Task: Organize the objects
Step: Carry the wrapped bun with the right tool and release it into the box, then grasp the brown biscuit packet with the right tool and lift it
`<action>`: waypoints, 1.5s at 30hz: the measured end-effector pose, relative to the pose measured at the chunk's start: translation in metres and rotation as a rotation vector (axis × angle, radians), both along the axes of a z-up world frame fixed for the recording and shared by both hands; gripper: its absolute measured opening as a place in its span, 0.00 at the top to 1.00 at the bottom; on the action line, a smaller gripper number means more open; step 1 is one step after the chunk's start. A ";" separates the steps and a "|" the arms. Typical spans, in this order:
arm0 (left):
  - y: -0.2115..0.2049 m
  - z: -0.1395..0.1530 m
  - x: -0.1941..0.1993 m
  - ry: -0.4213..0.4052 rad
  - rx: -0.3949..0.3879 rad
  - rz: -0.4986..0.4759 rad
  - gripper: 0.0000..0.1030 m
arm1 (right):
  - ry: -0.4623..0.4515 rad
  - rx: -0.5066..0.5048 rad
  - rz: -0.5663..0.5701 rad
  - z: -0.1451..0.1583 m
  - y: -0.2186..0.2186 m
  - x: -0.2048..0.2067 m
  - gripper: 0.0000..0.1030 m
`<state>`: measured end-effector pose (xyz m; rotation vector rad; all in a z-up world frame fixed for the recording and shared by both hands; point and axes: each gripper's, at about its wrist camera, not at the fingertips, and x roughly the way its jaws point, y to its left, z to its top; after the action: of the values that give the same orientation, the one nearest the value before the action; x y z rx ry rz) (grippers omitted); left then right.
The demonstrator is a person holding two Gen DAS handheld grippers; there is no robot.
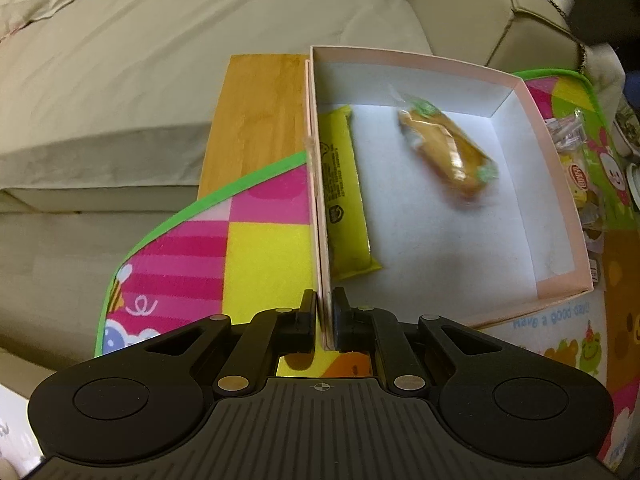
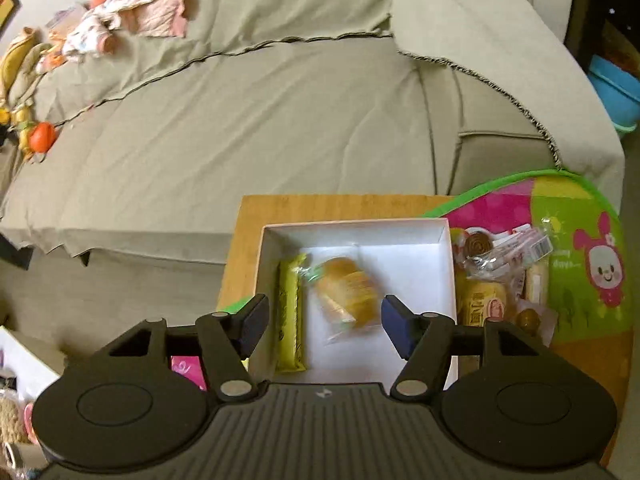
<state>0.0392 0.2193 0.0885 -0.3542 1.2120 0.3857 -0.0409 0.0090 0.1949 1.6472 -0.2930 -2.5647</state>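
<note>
Inside the pink box (image 1: pixel 560 184), a clear-wrapped bun (image 1: pixel 448 152) is seen lying diagonally, its long axis skewed to the yellow bar (image 1: pixel 346 196), which is laid lengthwise against the left wall. That wall is pinched by the closed left gripper (image 1: pixel 323 318). Above the bun, the right gripper (image 2: pixel 324 326) is held with jaws apart and nothing between them.

I am in a home living room. A big sofa (image 2: pixel 260 120) with a beige cover fills the space behind my small wooden table (image 2: pixel 320 206), and baby clothes (image 2: pixel 136 16) and toys (image 2: pixel 40 136) lie on the sofa.
</note>
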 end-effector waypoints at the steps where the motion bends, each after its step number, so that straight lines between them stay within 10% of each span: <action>1: -0.001 0.000 0.001 0.002 0.005 0.002 0.91 | -0.001 -0.001 0.007 0.000 0.003 0.004 0.37; 23: -0.017 -0.003 0.014 0.087 0.116 0.018 0.92 | -0.181 0.134 0.160 -0.106 0.141 0.112 0.30; 31: -0.016 -0.001 0.010 0.081 0.105 0.055 0.91 | -0.078 0.175 0.353 -0.121 0.133 0.103 0.31; 41: -0.018 -0.001 0.008 0.090 0.118 0.033 0.91 | 0.016 0.023 0.248 -0.099 0.145 0.019 0.32; 45: -0.020 -0.001 0.011 0.102 0.116 0.035 0.91 | 0.019 0.078 0.255 -0.113 0.127 -0.022 0.52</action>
<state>0.0503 0.1991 0.0875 -0.2590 1.2784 0.5073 -0.0626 0.1365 0.0824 1.5684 0.0192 -2.4272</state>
